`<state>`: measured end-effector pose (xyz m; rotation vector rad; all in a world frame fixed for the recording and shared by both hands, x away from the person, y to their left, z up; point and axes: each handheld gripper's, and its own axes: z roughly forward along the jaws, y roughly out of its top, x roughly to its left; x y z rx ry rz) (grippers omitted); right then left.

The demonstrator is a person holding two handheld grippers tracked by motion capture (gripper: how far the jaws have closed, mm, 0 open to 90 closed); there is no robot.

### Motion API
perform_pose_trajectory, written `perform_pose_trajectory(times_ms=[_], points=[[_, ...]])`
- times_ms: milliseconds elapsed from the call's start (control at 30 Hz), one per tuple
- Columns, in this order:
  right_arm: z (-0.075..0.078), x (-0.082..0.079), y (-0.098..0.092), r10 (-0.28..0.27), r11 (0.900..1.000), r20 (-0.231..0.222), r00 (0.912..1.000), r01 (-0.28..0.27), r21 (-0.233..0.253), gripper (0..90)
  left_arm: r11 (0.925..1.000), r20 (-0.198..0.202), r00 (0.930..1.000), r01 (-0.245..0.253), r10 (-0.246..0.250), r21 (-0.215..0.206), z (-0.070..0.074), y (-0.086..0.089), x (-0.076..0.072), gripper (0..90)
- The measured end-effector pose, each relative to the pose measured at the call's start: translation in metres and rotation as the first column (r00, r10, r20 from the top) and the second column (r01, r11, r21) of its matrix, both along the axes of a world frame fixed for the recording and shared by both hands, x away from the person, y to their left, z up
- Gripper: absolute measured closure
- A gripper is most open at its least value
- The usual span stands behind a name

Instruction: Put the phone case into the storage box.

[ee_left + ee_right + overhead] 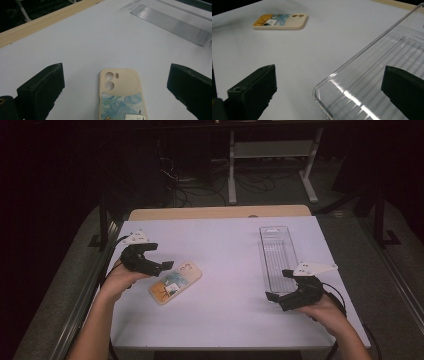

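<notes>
A cream phone case (175,282) with a painted picture lies flat, back up, on the white table (225,245) at the left. My left gripper (161,256) hovers open just left of it; in the left gripper view the phone case (121,95) lies between the wide-apart jaws of the left gripper (116,75), untouched. My right gripper (278,284) is open at the near end of a clear plastic tray (278,255). From the right gripper view, the tray's near corner (387,70) sits between the jaws of the right gripper (329,80), and the phone case (280,21) lies far off.
The long clear tray (172,22) is empty and runs front to back on the table's right side. A wooden strip (220,212) borders the far edge. Beyond it stand a white stand's legs (232,175) and cables on a dark floor.
</notes>
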<state>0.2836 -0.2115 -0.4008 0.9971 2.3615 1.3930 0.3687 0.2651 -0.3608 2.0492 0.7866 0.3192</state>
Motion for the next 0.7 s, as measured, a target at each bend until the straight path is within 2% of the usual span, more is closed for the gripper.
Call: perform_pose_trajectory(times_ms=[367,700], points=[[0.0007,-0.0005,-0.0006,0.004,1.0,-0.002,1.0,-0.004,0.01,0.0,0.9992,-0.008,0.9998,0.018,-0.018,0.034,-0.0021,-0.001,-0.0018,0.9],[0.0007,-0.0003,-0.0015,0.008,1.0,0.002,1.0,-0.008,0.013,0.0,0.9987,-0.032,0.9993,0.018,-0.017,0.047,-0.0097,-0.0003,-0.0052,0.9]])
